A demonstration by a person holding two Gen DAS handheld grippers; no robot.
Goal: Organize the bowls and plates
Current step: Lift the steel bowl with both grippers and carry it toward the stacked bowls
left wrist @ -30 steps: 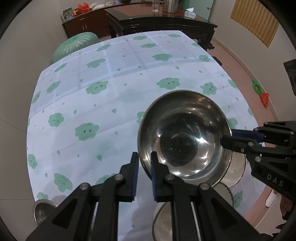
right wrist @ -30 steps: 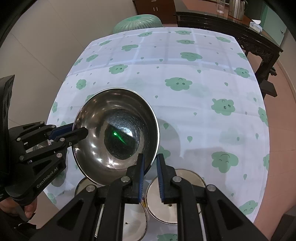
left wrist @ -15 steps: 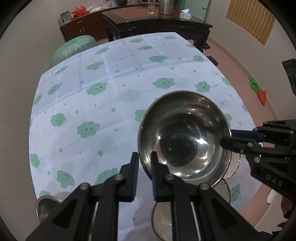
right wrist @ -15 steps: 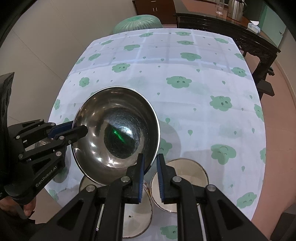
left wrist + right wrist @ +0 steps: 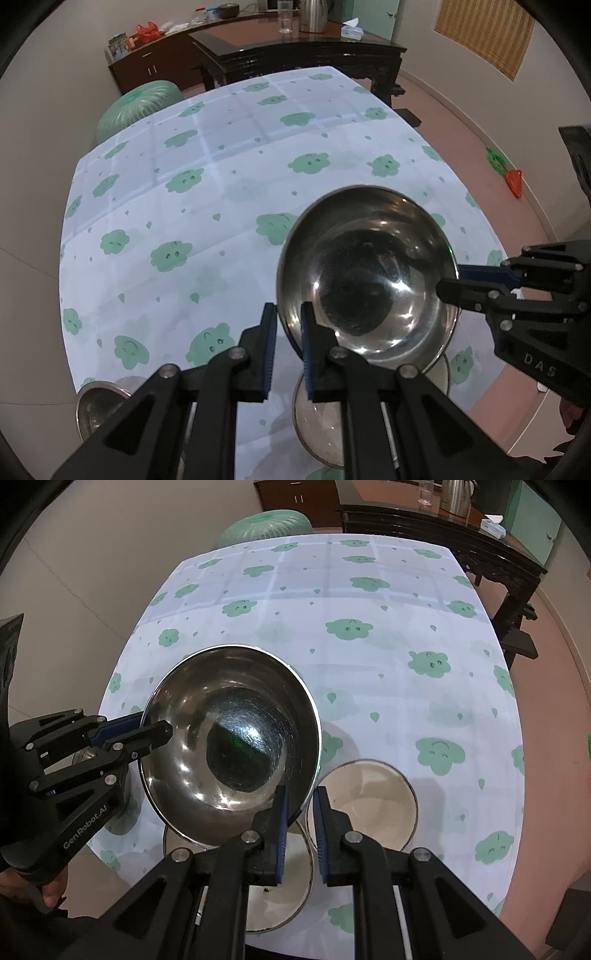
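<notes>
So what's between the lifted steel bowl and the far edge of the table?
Nothing but bare cloud-print tablecloth. Both wrist views show the stretch beyond the steel bowl free of dishes; the other dishes sit at the near edge.

Large shiny steel bowl, tilted, gripped at its near rim by the right gripper and at its left rim by the left gripper, above the white tablecloth with green cloud print. Cream enamel bowls rest below, near right.

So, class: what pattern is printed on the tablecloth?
Green smiling clouds and small green drops on a white tablecloth, clearest in the right wrist view.
</notes>
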